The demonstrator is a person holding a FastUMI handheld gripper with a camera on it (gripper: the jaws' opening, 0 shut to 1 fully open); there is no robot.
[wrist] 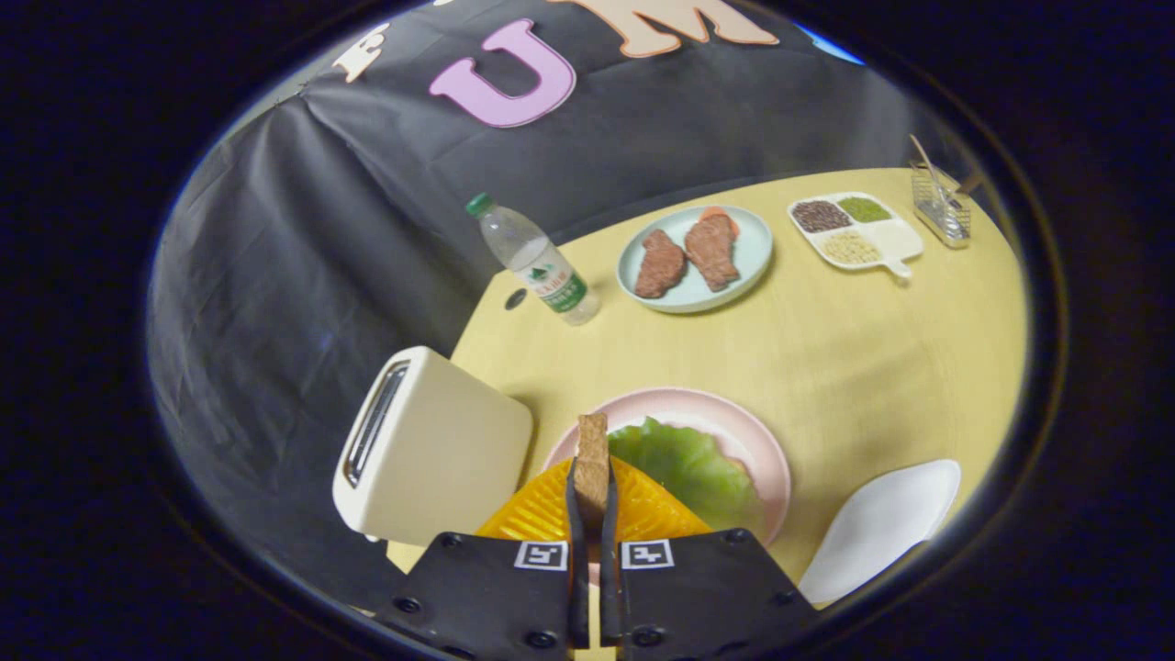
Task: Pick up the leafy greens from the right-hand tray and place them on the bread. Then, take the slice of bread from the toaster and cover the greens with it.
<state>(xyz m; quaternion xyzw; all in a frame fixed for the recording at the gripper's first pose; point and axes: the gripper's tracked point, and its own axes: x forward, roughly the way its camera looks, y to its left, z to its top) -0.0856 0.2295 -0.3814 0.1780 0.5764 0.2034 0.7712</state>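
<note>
The gripper (592, 500) had its 2 fingers clamped on a slice of bread (592, 459), held on edge above the round pink plate (766, 454). On that plate lay a crinkled green lettuce leaf (688, 468). Left of the plate stood a smooth cream toaster (431, 450); right of it, a white tray (881, 528). Beyond the plate, on the pale wooden table (844, 349), lay a clear plastic bottle (537, 262), its label unreadable, and a blue plate (748, 262) with 2 brown meat pieces (688, 257).

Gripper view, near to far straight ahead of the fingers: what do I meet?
Gripper shut on bread slice → leafy greens on pink plate → blue plate with meat pieces → black cloth wall.
</note>
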